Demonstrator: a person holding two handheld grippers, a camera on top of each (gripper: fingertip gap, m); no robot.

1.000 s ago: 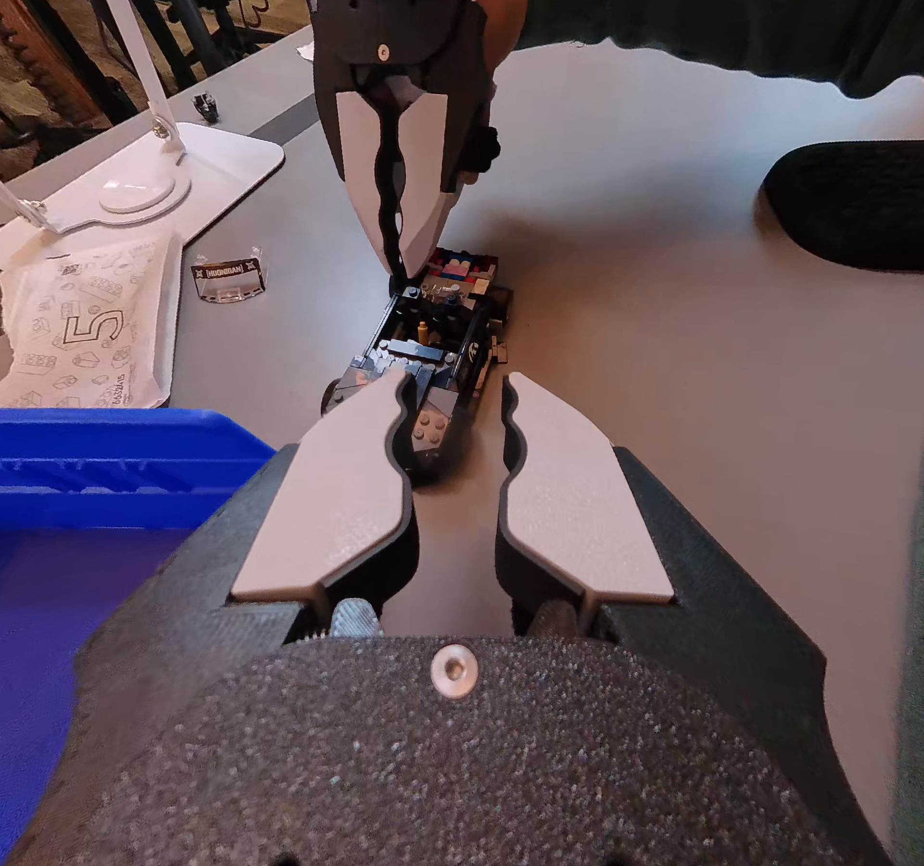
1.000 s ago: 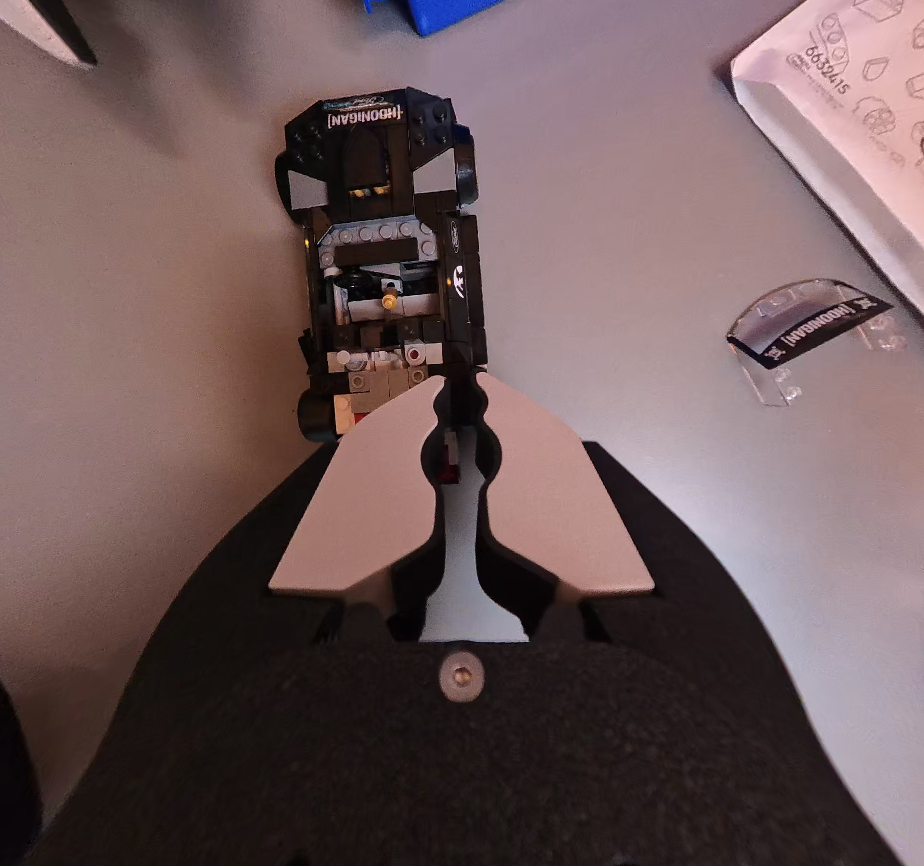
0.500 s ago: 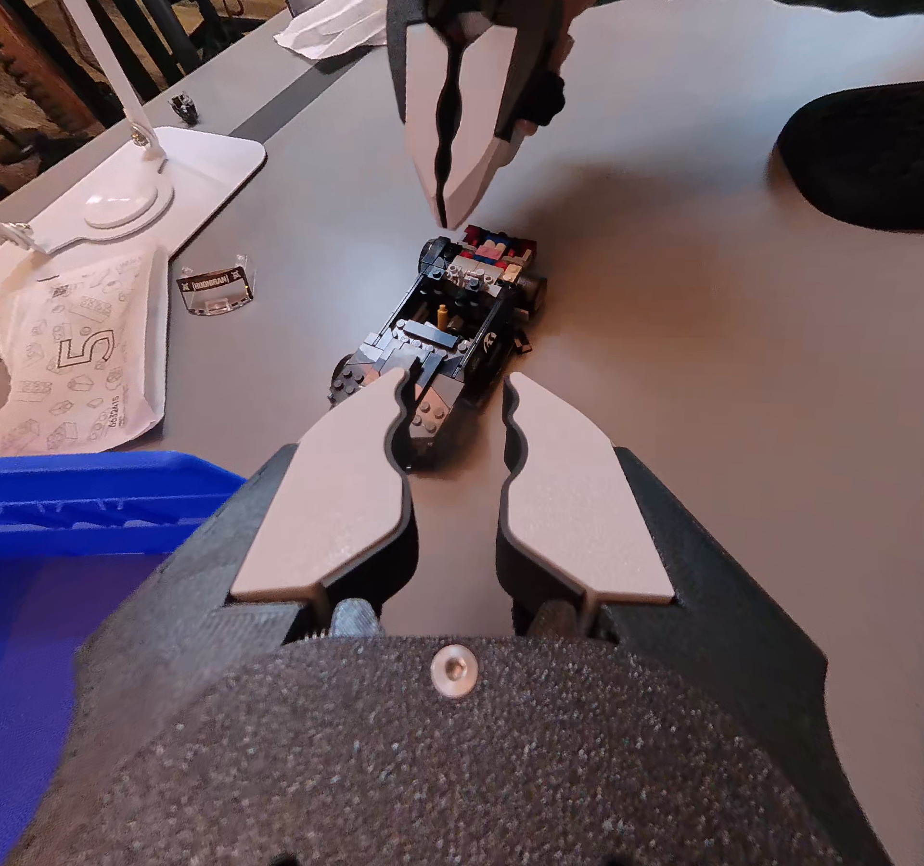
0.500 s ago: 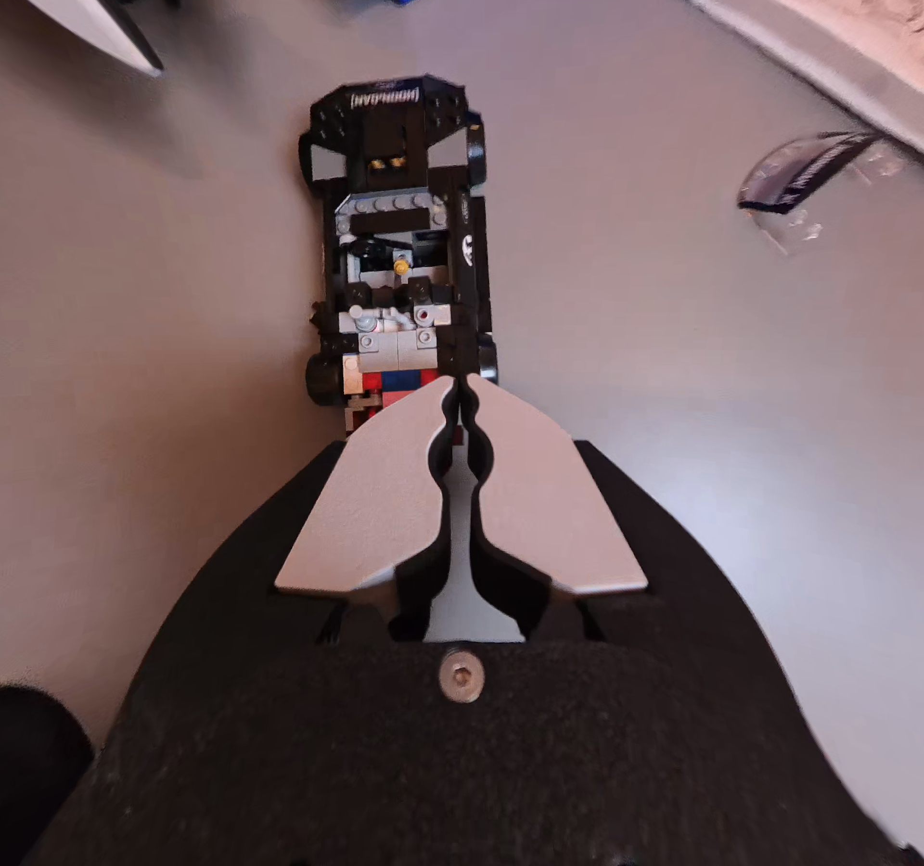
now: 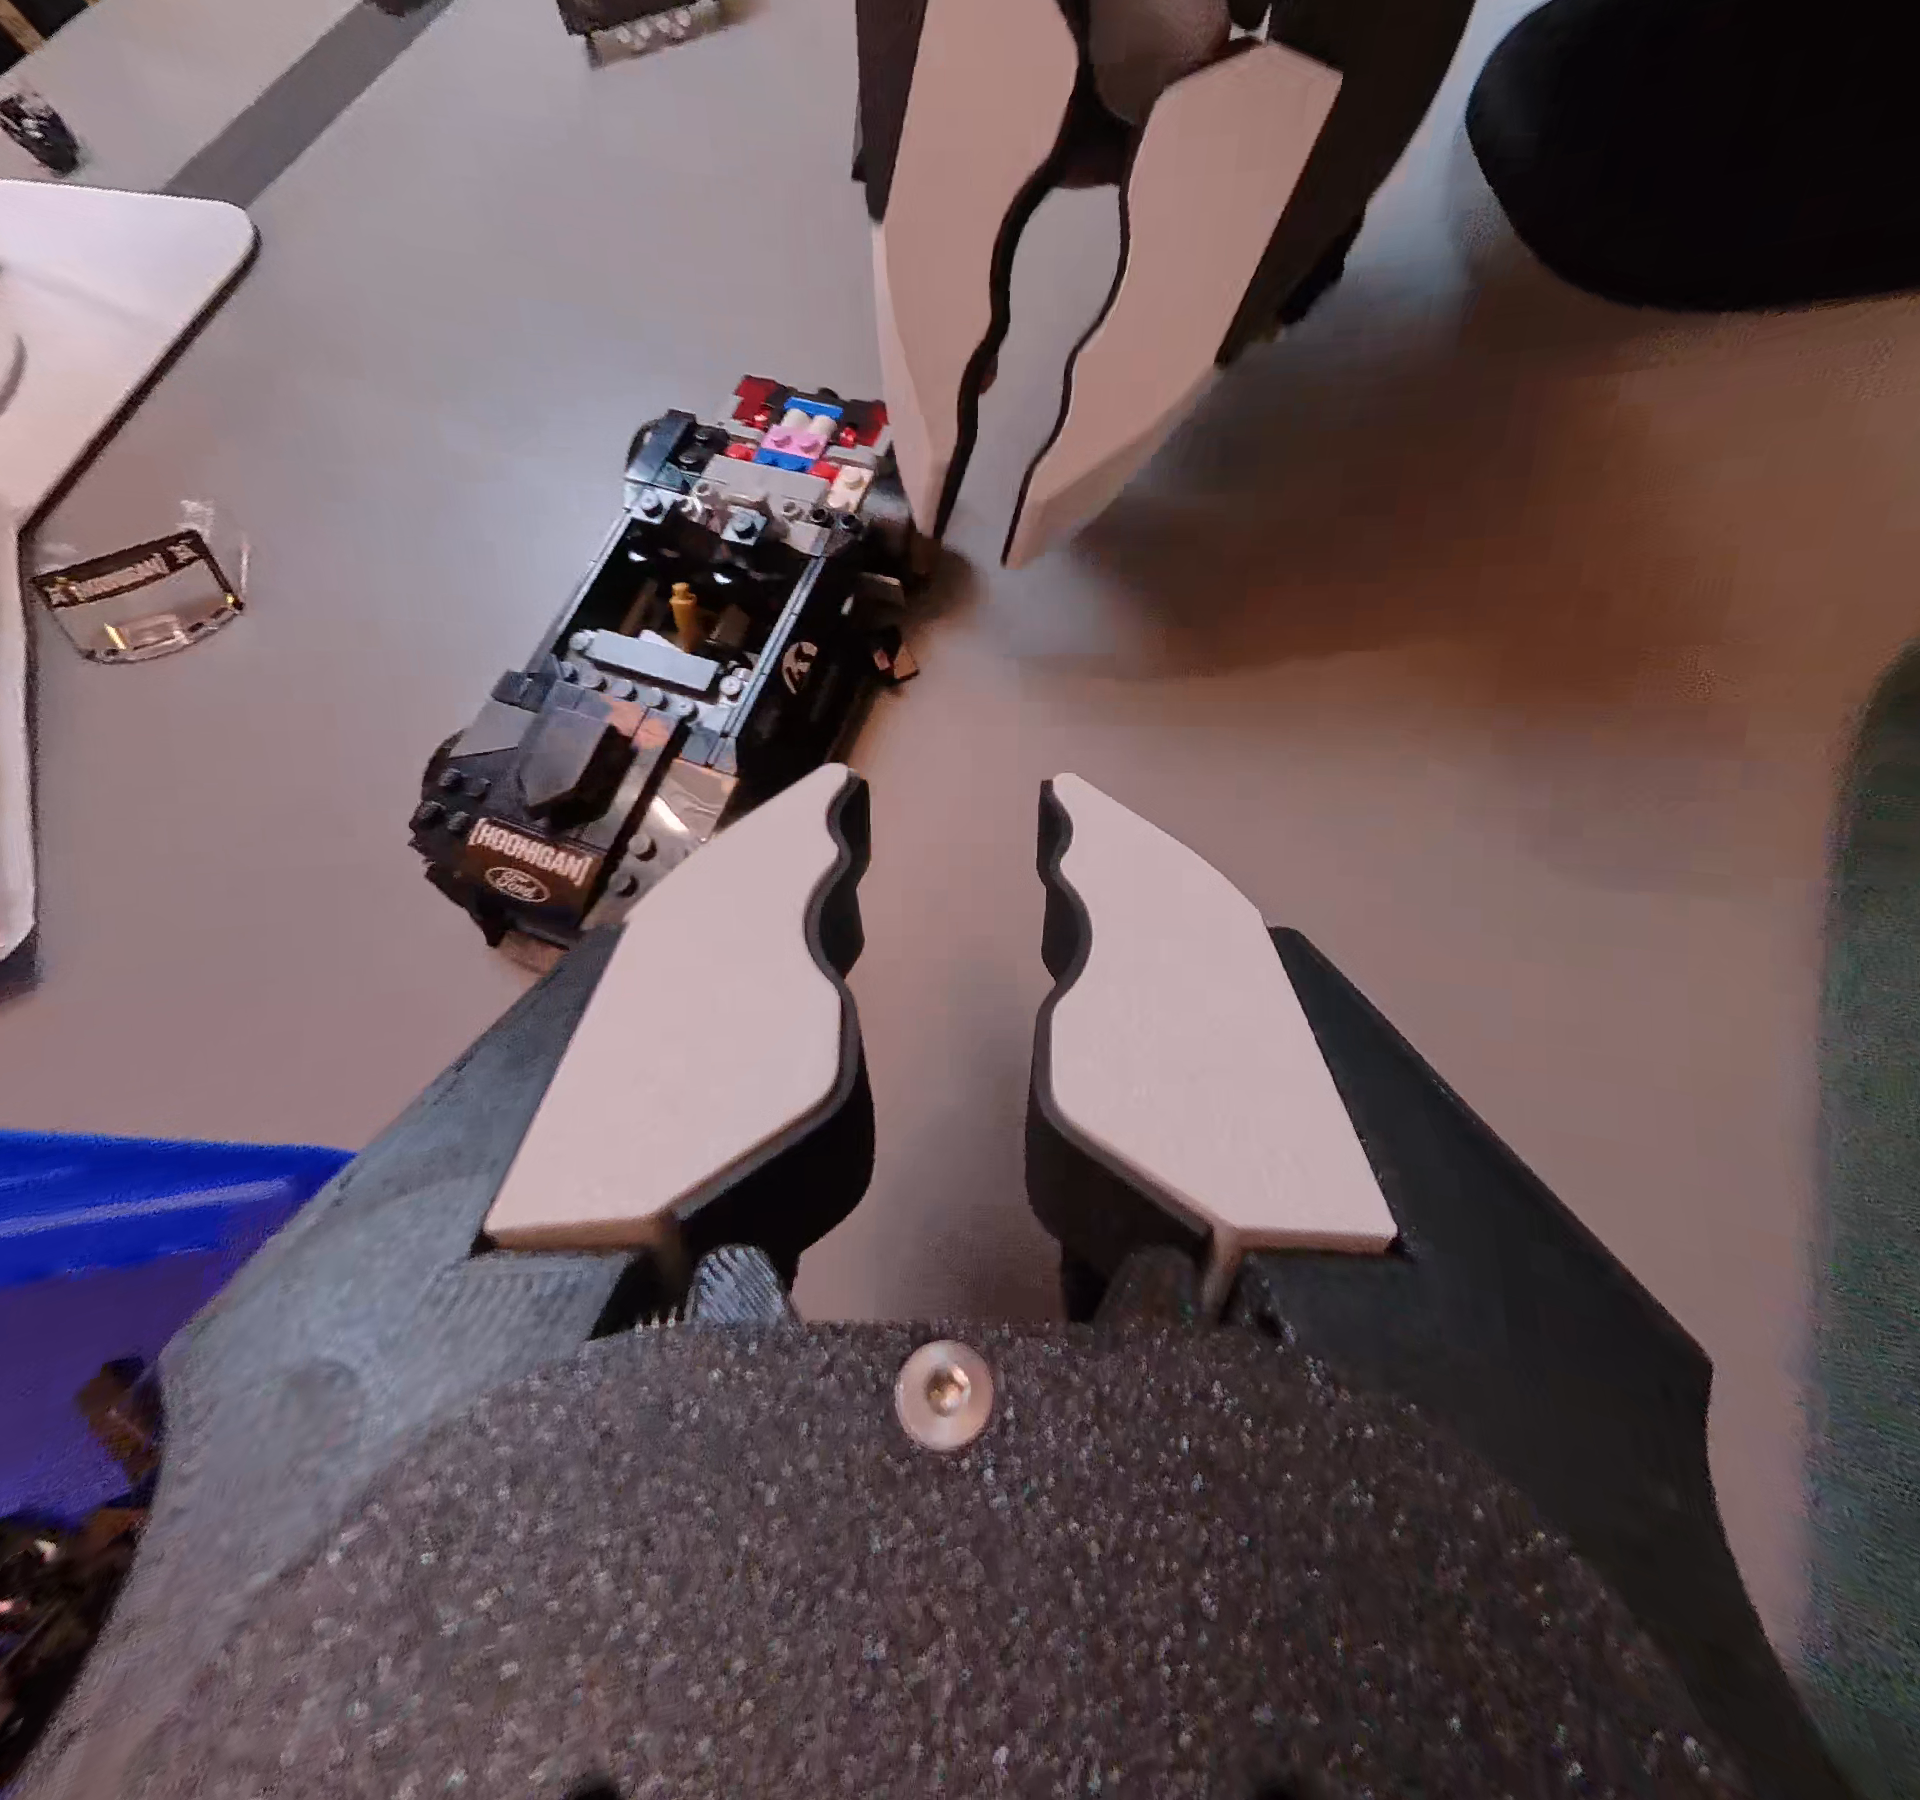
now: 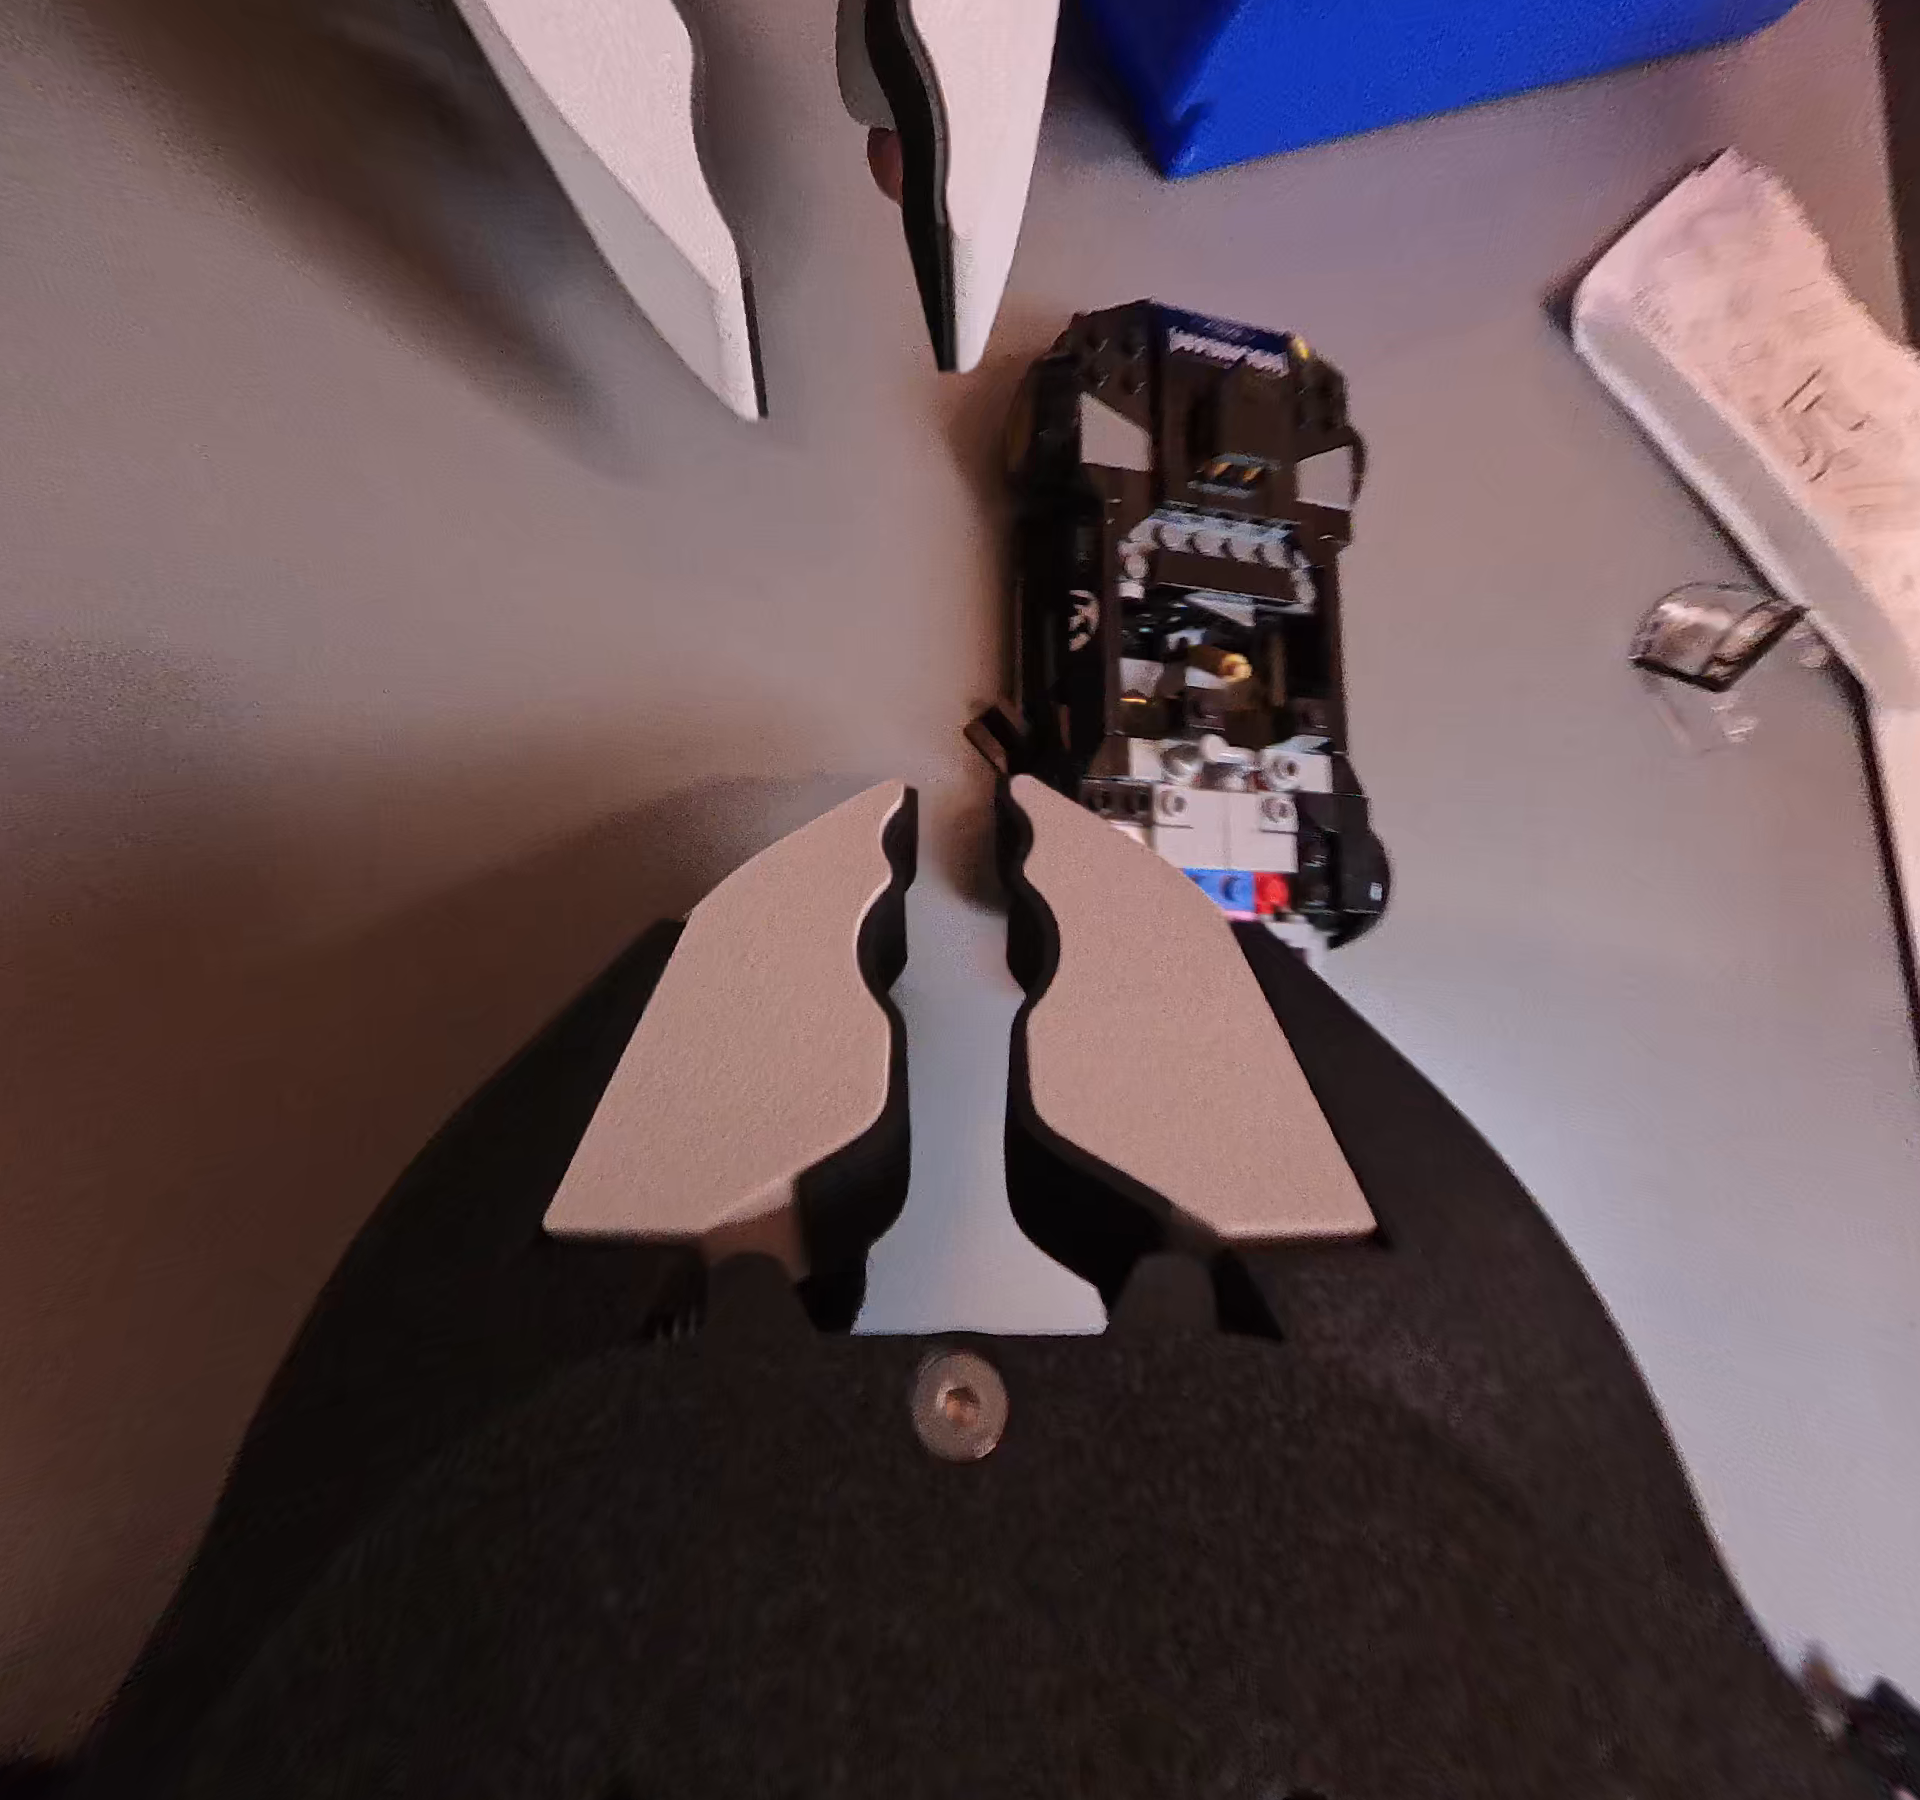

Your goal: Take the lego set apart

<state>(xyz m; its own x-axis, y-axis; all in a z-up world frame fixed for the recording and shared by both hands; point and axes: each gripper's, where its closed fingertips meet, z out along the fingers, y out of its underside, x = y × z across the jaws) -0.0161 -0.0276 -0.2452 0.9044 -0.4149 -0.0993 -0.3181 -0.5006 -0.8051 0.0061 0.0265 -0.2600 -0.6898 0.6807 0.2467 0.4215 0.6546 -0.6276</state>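
Left wrist view is showing the car (image 5: 665,670) sitting on the grey table (image 5: 1403,711), roofless, with its cabin lying open and its coloured rear bricks pointing away from the camera. The left gripper (image 5: 951,794) is hovering just beside the car's nose with its jaws standing apart and gripping nothing. The right gripper (image 5: 971,545) is coming down from the far side, jaws also parted and empty, one tip almost touching the table right by the car's rear corner; whether it is touching the car is hard to tell. Bare table is lying open to the right of the car, between the two grippers. A small dark loose piece (image 5: 894,659) is lying against the car's side, too small to make out. To the left, a clear windscreen part (image 5: 135,597) is lying well apart from the car, near a white lamp base (image 5: 94,316) being cut off by the edge. A blue bin (image 5: 125,1283) is sitting at the lower left, mostly being hidden by the gripper body. In the right wrist view the picture is blurring; the car (image 6: 1195,628) is sitting right of the right gripper (image 6: 961,800), with the bin (image 6: 1455,25) and a white bag (image 6: 1766,379) running off the frame.
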